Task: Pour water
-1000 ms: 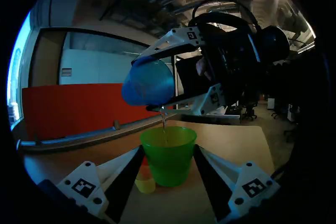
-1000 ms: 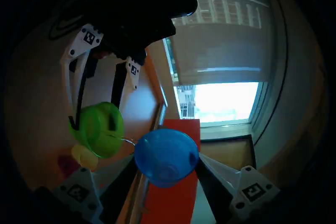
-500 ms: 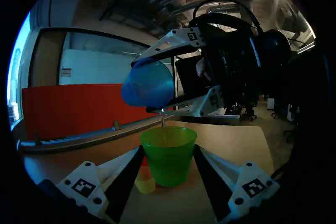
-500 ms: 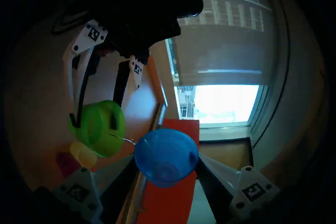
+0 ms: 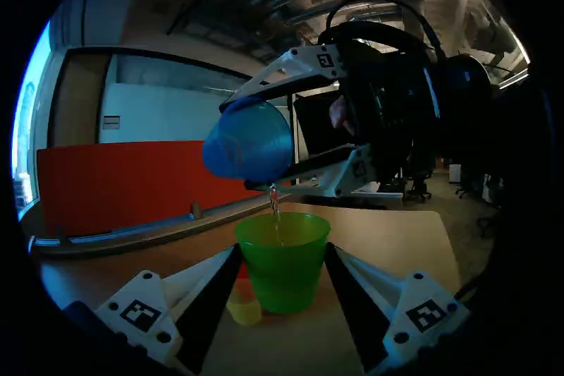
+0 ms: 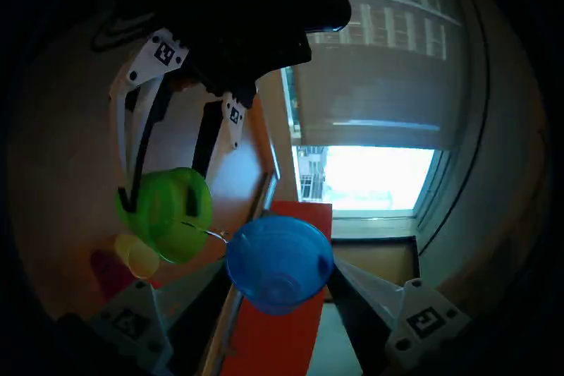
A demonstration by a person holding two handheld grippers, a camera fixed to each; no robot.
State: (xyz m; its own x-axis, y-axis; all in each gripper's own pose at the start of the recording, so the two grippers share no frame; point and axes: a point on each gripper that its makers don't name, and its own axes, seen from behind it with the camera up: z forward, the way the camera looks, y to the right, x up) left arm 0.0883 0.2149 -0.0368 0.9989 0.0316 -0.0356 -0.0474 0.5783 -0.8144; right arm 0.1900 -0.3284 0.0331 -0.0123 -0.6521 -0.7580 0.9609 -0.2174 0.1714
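1. Here, the left gripper [image 5: 282, 249] has its fingers closed against both sides of a green cup [image 5: 282, 274], which stands upright on the wooden surface [image 5: 395, 235]
2. The right gripper [image 6: 278, 262] clamps a blue cup [image 5: 248, 140] between its fingers, tipped steeply just above the green cup
3. A thin stream of water [image 5: 273, 201] falls from the blue cup's rim into the green cup, whose fill level cannot be told
4. A small yellow cup [image 5: 244, 309] sits just beside the green cup, with a red cup [image 6: 106, 270] next to it

Yellow cup [image 5: 244, 310] partly hidden behind green cup [image 5: 283, 261], red cup [image 6: 106, 271] dim and indistinct, hand [image 5: 342, 113] largely covered by right hand-held gripper [image 5: 238, 143], water level inside unreadable
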